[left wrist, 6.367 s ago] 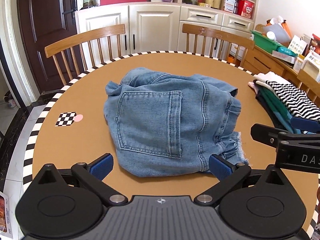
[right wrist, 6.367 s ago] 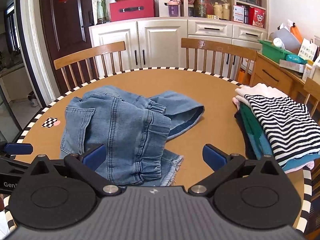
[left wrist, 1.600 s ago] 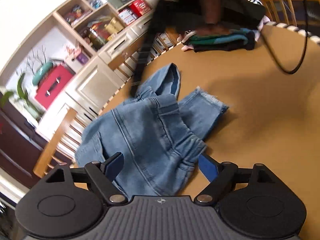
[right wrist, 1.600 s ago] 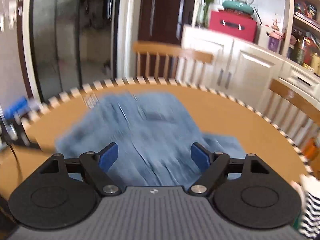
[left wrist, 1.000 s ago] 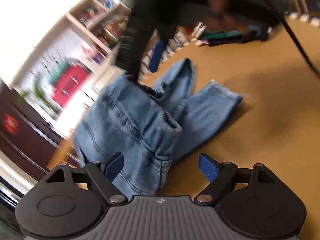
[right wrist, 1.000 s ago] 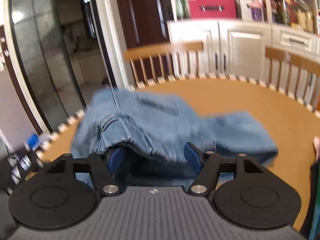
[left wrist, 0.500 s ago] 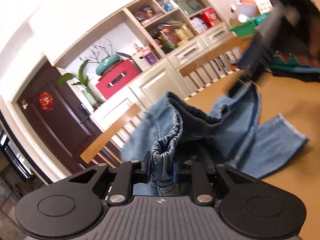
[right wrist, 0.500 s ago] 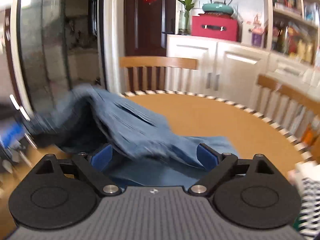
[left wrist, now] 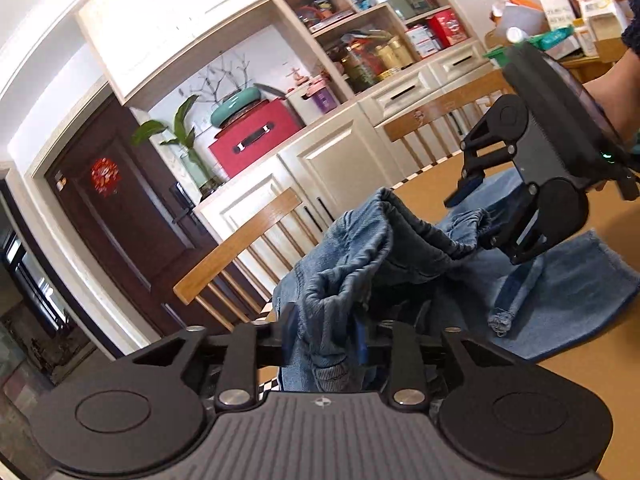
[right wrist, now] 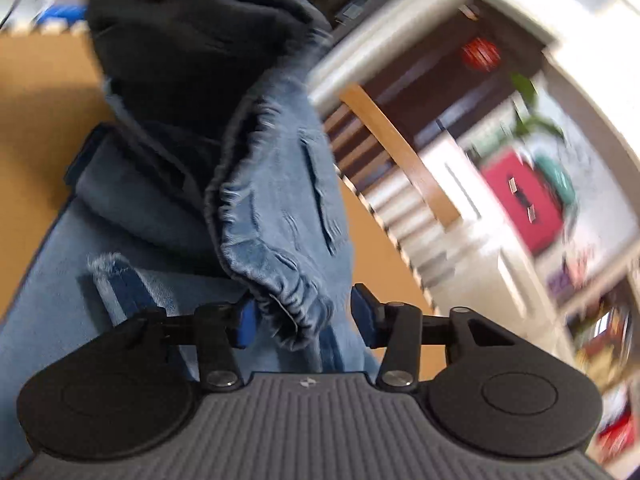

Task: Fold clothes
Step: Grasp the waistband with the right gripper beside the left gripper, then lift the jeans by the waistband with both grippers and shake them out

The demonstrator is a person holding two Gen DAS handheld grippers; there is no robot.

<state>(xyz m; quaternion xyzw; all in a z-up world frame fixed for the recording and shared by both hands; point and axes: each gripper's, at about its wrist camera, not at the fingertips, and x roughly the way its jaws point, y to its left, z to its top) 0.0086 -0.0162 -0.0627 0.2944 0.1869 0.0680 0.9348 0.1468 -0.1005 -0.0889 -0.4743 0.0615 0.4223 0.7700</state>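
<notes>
In the left wrist view, the black left gripper [left wrist: 324,330] at bottom centre, open half a second earlier beside the cloth, now pinched the gathered waistband of the faded blue denim shorts [left wrist: 360,256], its jaws easing apart, lifting them off the round brown table [left wrist: 580,368]; the shelf's red storage box [left wrist: 256,142] was shut, contents unseen.

In the right wrist view, the black right gripper [right wrist: 304,316] was closing round the elastic waistband, pads not yet pressing; so both ends were nearly secured for spreading.
</notes>
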